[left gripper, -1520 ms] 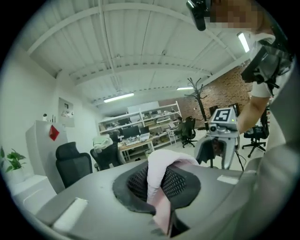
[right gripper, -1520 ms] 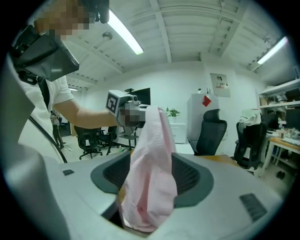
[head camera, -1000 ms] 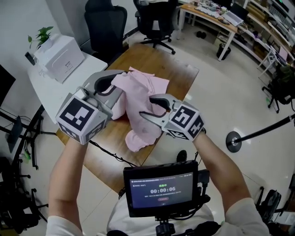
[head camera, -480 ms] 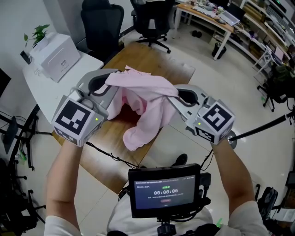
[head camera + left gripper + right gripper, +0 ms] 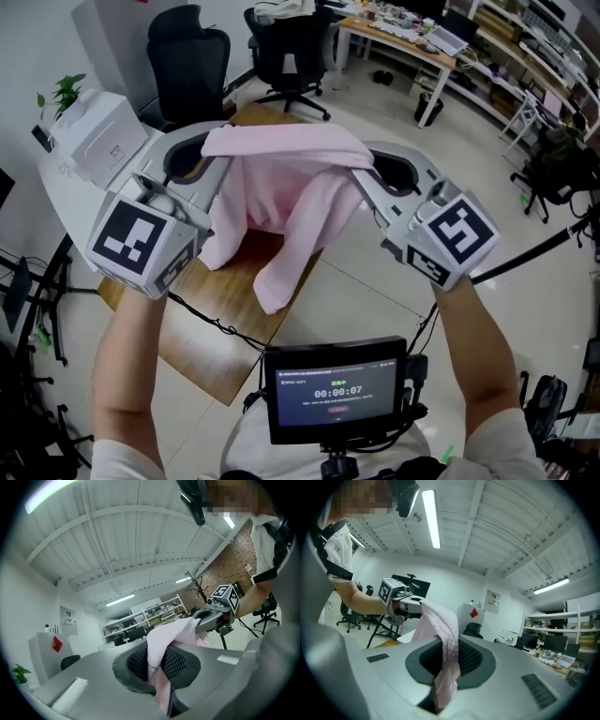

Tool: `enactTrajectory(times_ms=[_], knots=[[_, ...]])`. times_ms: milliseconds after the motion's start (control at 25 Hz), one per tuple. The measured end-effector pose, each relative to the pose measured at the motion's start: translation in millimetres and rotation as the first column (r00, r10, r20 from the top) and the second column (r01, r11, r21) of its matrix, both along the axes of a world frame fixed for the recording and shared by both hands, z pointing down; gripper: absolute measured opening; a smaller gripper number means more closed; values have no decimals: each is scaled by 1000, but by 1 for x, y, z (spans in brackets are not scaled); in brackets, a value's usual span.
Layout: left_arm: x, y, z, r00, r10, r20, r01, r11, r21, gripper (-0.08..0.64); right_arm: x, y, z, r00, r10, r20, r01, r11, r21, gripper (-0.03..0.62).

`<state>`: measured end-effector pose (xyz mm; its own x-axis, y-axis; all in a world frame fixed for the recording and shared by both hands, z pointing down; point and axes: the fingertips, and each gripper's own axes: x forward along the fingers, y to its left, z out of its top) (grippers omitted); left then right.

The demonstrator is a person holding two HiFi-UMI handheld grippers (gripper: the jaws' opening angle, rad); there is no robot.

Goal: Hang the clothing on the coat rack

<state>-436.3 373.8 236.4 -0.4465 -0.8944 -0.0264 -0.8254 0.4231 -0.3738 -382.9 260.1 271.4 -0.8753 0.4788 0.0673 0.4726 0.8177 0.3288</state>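
Note:
A pale pink garment (image 5: 281, 187) hangs stretched between my two grippers, lifted above the wooden table (image 5: 211, 319). My left gripper (image 5: 214, 155) is shut on its left edge; pink cloth (image 5: 161, 667) runs between its jaws. My right gripper (image 5: 361, 173) is shut on the right edge, with a fold of cloth (image 5: 447, 663) pinched between its jaws. A sleeve (image 5: 281, 272) dangles below the middle. In the left gripper view a bare branched coat rack (image 5: 194, 585) stands far off by a brick wall.
A white table with a white box (image 5: 98, 136) and a small plant (image 5: 58, 94) stands to the left. Two black office chairs (image 5: 281, 47) stand behind the wooden table. Desks and shelves line the far right. A black pole on a round base (image 5: 530, 258) stands at right.
The right gripper closed on the garment's right edge. Both grippers rose and drew apart, which lifted the garment off the table and spread it between them.

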Motion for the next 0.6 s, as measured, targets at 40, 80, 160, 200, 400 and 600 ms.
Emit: enactTrajectory(times_ms=[40,80,160,200,400,600], knots=[[0,-7,-9,1000,2,7,-3,1000,21,20,2,-7,-8,1000,5,15,-5,1000,0,32],[1,-14,-17,1000,6,11,-6,999,38,20,4,-14,-16,999,12,30,-12,1000,-1,32],[4,-29,-34,1000,16,21,-18,998,65,20,7,-28,-33,998,26,62,-26,1000,-2,29],[5,-35,-42,999,24,27,-26,997,79,20,8,-33,-41,996,33,78,-33,999,-2,29],[14,-65,-73,997,69,46,-75,987,144,20,19,-62,-75,987,74,144,-74,997,-6,29],[35,-116,-84,989,142,41,-146,974,170,20,43,-111,-92,974,136,180,-135,991,-18,29]])
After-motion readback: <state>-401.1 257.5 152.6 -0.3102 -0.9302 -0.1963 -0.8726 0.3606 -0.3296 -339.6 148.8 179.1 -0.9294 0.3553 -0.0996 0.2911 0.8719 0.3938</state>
